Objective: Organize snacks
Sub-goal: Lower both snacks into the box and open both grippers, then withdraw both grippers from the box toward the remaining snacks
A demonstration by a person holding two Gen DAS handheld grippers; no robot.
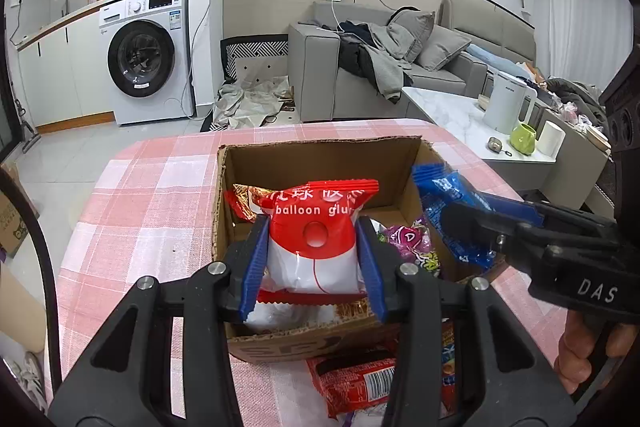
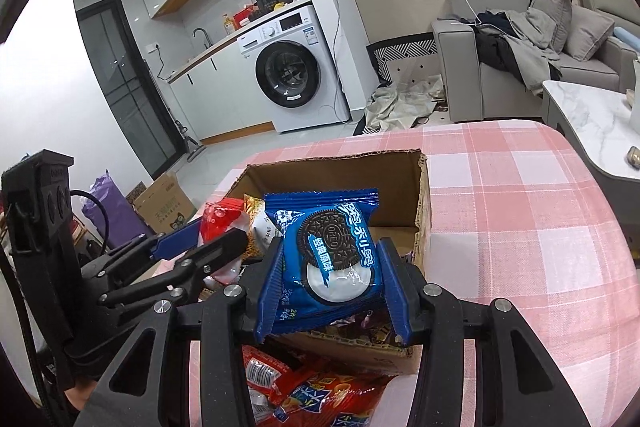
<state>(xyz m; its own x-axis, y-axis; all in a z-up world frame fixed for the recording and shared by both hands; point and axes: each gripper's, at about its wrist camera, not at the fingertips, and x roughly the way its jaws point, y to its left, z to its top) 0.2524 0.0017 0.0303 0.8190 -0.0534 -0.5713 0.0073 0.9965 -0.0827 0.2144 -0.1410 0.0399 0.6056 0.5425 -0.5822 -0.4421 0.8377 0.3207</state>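
Big pink-and-white checked tablecloth (image 1: 160, 187) covers the table, and on it sits the open brown corrugated cardboard box (image 1: 320, 163), flaps torn off, top wide open. Inside there's already a heap: a purple-and-white wrapped sweet packet (image 1: 412, 243) near the right wall, and a gold-patterned snack bag (image 1: 242, 205) against the left wall.

Here's the left gripper (image 1: 314, 263), black arms with blue finger pads, clamped on a red-and-white plastic pouch printed "balloon glue" (image 1: 316, 243). The pads press both sides of the pouch, which stands upright above the near half of the box.

Over on the right, the right gripper (image 2: 332, 267) pinches a blue Oreo biscuit packet (image 2: 328, 251), blue pads tight on its two side edges. The packet is upright, tilted a touch, hanging over the box's near edge. From the left camera that same packet shows above the box's right wall, with the right hand (image 1: 592, 355) wrapped round the black handle.

Closer to us than the box, lying on the cloth just in front of its near wall, a red snack wrapper with a white barcode (image 1: 360, 379), and beside it more red-and-blue packets (image 2: 328, 399) piled together, partly hidden by the gripper arms.
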